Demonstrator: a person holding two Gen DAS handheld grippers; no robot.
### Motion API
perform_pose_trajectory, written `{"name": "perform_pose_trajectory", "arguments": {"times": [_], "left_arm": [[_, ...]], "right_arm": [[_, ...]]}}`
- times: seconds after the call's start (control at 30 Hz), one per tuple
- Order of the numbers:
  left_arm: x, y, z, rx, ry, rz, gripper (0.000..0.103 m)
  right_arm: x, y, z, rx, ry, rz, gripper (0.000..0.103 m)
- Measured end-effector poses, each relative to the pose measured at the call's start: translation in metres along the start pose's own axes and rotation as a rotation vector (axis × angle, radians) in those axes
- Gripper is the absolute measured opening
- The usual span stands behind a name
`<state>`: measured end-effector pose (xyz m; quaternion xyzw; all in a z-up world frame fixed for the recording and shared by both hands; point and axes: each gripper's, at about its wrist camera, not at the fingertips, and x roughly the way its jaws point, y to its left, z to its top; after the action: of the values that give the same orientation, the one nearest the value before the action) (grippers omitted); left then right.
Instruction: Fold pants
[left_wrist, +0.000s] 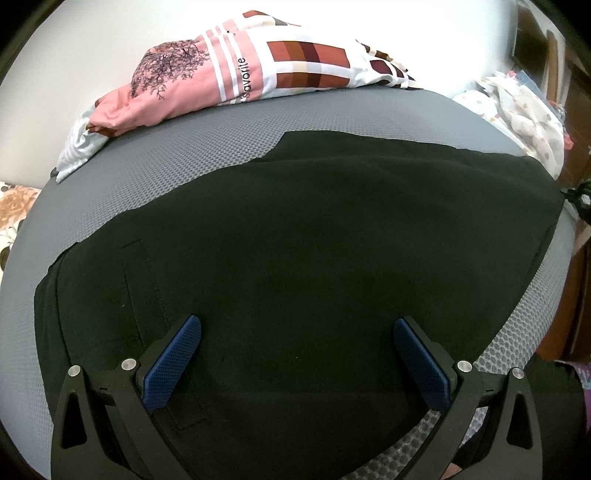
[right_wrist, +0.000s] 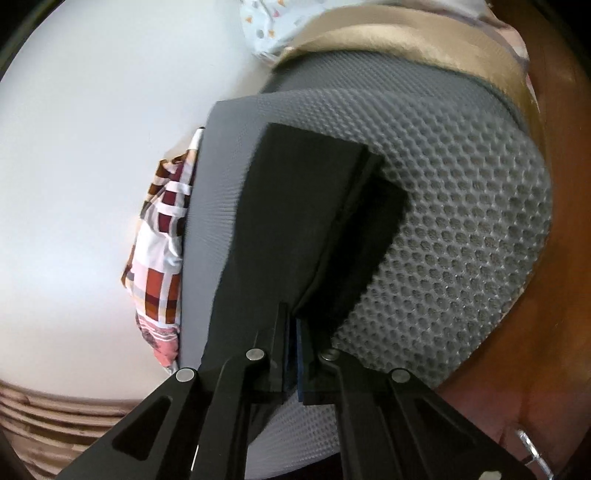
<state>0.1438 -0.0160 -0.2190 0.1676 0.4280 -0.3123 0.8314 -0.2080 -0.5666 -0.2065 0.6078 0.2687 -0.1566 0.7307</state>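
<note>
1. Lying across a grey honeycomb-mesh mattress (left_wrist: 177, 155), the black pants (left_wrist: 295, 240) are spreading over most of my left view.
2. I am holding the left gripper (left_wrist: 297, 332) above them, fingers spread wide, gripping nothing.
3. I am pinching the right gripper (right_wrist: 293, 332) closed on a pants edge, lifting the cloth off the mesh.
4. A pink and checked bedsheet bundle (left_wrist: 240, 70) is resting at the mattress's far edge against a white wall (left_wrist: 74, 44).
5. A spotted white cloth (left_wrist: 517, 110) is sitting at the right, near brown wooden furniture (right_wrist: 554, 277).
</note>
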Motion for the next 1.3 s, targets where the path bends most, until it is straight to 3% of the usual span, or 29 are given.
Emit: {"name": "perform_pose_trajectory", "arguments": {"times": [0.07,0.13,0.43,0.53,0.7,0.77,0.83,0.93,1.0,1.07,1.13,1.23,1.3], "left_arm": [[0.0,0.0,0.0,0.002,0.0,-0.001,0.103],[0.0,0.0,0.0,0.004,0.001,-0.002,0.103],[-0.014,-0.013,0.003,0.03,-0.002,0.054,0.103],[-0.035,-0.028,0.002,0.042,-0.05,0.005,0.103],[-0.062,-0.042,-0.003,-0.02,-0.065,-0.082,0.103],[-0.067,-0.048,-0.005,-0.003,-0.075,-0.049,0.103],[-0.066,-0.051,-0.007,0.019,-0.077,-0.001,0.103],[-0.057,-0.043,-0.009,-0.001,-0.064,0.028,0.103],[-0.052,-0.033,-0.011,-0.033,-0.066,0.043,0.103],[-0.05,-0.023,-0.014,-0.069,-0.069,0.051,0.103],[-0.049,-0.009,-0.016,-0.121,-0.078,0.057,0.103],[-0.053,0.008,-0.019,-0.175,-0.119,0.09,0.103],[-0.051,0.018,-0.021,-0.204,-0.132,0.101,0.103]], "right_arm": [[0.003,-0.002,0.001,-0.018,-0.002,-0.045,0.0],[0.005,-0.014,0.003,0.024,0.006,-0.002,0.0],[0.006,-0.008,0.003,0.009,-0.001,-0.024,0.0],[0.007,-0.009,0.004,0.004,-0.002,-0.029,0.0],[0.014,-0.004,0.003,0.015,-0.005,-0.034,0.0],[0.015,-0.004,0.003,0.022,0.002,-0.013,0.002],[0.012,-0.008,-0.001,0.058,0.0,0.025,0.012],[0.009,0.001,-0.018,0.056,0.018,0.072,0.013],[0.014,0.018,-0.043,0.02,0.075,0.127,0.013],[0.023,0.031,-0.067,0.005,0.131,0.163,0.017],[0.04,0.046,-0.098,-0.006,0.22,0.203,0.03],[0.072,0.066,-0.139,-0.029,0.34,0.21,0.03],[0.089,0.079,-0.156,-0.071,0.373,0.181,0.03]]}}
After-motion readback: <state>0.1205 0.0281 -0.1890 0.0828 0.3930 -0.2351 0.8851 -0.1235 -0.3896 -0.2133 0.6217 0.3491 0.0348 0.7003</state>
